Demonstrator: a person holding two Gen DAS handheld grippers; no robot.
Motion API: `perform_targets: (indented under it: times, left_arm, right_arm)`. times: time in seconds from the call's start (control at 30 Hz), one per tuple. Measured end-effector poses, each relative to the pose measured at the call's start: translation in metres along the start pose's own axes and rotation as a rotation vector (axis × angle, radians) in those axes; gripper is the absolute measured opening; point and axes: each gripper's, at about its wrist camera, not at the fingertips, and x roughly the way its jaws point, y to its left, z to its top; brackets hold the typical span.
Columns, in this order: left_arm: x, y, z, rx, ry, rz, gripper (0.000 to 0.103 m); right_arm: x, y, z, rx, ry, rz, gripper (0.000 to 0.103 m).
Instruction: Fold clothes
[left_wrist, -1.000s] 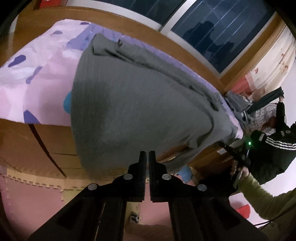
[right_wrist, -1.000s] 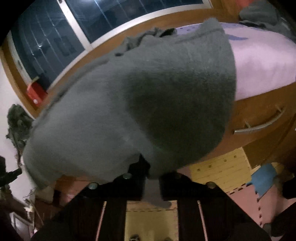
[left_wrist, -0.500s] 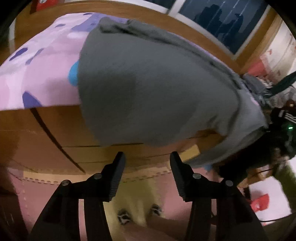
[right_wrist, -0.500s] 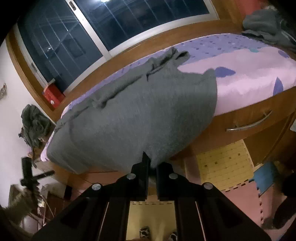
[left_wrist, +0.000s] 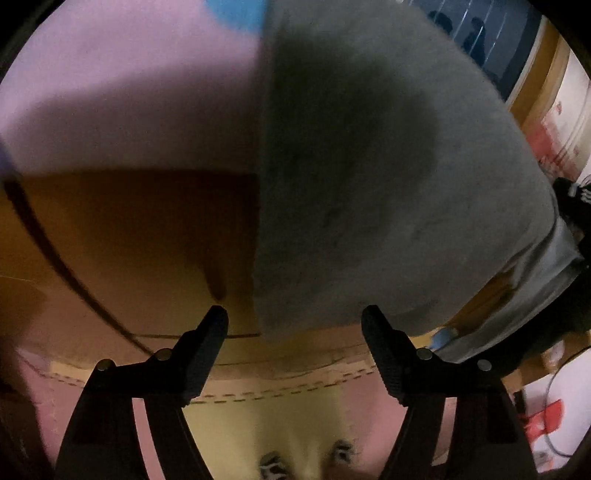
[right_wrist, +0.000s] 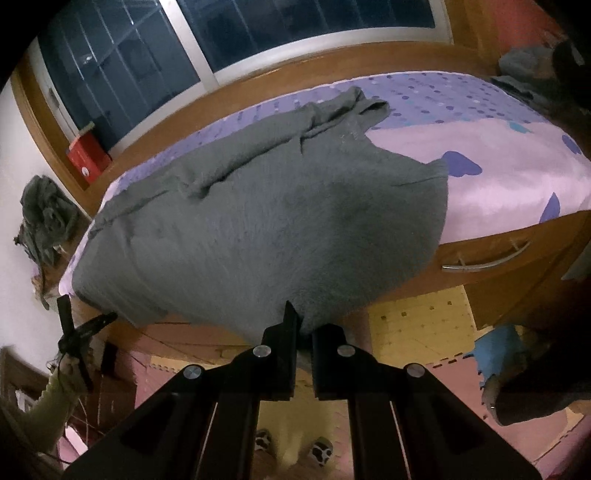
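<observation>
You are standing in a bedroom at home. A wooden bed (right_wrist: 491, 243) with a drawer handle (right_wrist: 487, 258) in its side carries a pink and purple patterned sheet (right_wrist: 498, 184), and a grey garment (right_wrist: 258, 229) spreads over it to the near edge. Behind its far edge a dark window (right_wrist: 295, 33) in a wooden surround shows it is night. Foam puzzle mats (right_wrist: 417, 325) in pink and yellow cover the floor, and more clothes (right_wrist: 40, 218) are heaped at the left end.
</observation>
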Motion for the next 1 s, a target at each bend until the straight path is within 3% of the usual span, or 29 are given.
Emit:
perform_targets:
  times: [0.07,0.13,0.37,0.53,0.63,0.73,1.0]
  left_arm:
    - [0.003,0.002,0.0,-0.023,0.005,-0.113,0.063]
    - [0.004,0.001,0.001,-0.04,0.026,-0.173,0.007]
    - [-0.049,-0.024,0.0,-0.033,0.052,-0.332,0.007]
    - [-0.099,-0.025,0.011,-0.182,-0.025,-0.451,0.007]
    - [-0.123,-0.016,0.025,-0.269,-0.086,-0.462,0.007]
    - [-0.148,-0.014,0.043,-0.286,-0.146,-0.463,0.007]
    - [-0.173,-0.045,0.076,-0.356,-0.298,-0.469,0.007]
  right_arm:
    - [0.002,0.003,0.001,-0.008,0.005,-0.005,0.005]
    - [0.003,0.003,0.002,-0.012,0.006,-0.005,0.005]
    - [-0.005,-0.004,0.002,0.036,-0.035,0.044,0.005]
    - [-0.027,-0.017,0.0,0.118,-0.104,0.107,0.005]
    - [-0.042,-0.025,0.002,0.172,-0.153,0.155,0.005]
    - [-0.057,-0.033,0.007,0.219,-0.213,0.201,0.005]
    - [-0.068,-0.041,0.036,0.228,-0.287,0.256,0.005]
